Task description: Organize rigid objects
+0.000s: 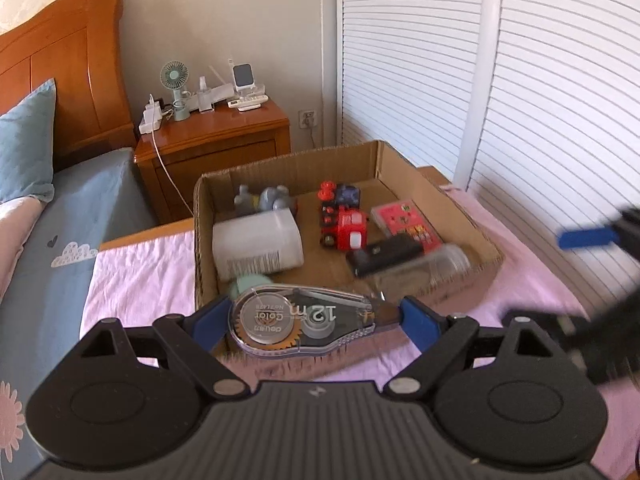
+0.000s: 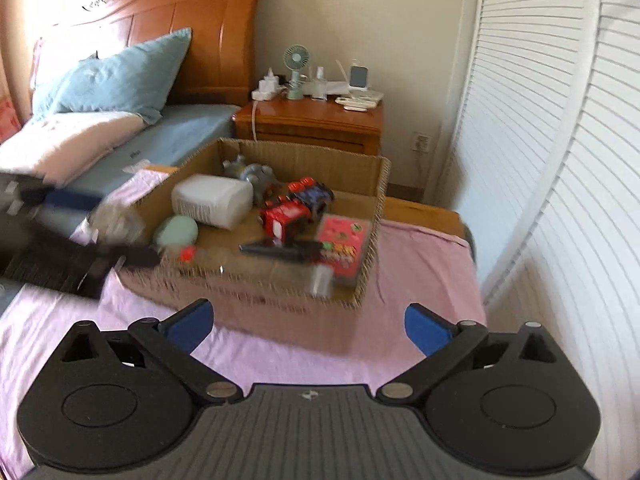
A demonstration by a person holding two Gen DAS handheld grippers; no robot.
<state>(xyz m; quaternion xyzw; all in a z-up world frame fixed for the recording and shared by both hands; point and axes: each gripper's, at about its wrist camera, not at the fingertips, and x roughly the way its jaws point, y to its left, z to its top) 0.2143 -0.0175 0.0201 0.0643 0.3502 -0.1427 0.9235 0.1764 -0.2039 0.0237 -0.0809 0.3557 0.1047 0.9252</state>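
Note:
My left gripper [image 1: 312, 316] is shut on a clear correction tape dispenser [image 1: 304, 320], held crosswise above the near wall of a cardboard box [image 1: 288, 164]. In the box lie a white bottle [image 1: 256, 246], a red toy train [image 1: 344, 220], a pink card pack [image 1: 406, 220], a black stapler [image 1: 384, 258], a clear container [image 1: 448, 260], a green round thing [image 1: 248, 282] and a grey figure [image 1: 264, 198]. My right gripper [image 2: 308, 324] stands open and empty in front of the box [image 2: 372, 184]. The left gripper [image 2: 72, 208] shows blurred at the left of the right wrist view.
The box rests on a pink cloth [image 2: 420, 264] over a low table. A bed with blue bedding [image 1: 80, 208] and a pillow [image 2: 116, 76] lies left. A wooden nightstand [image 1: 216, 136] with a fan and chargers stands behind. White louvred doors [image 1: 540, 80] run along the right.

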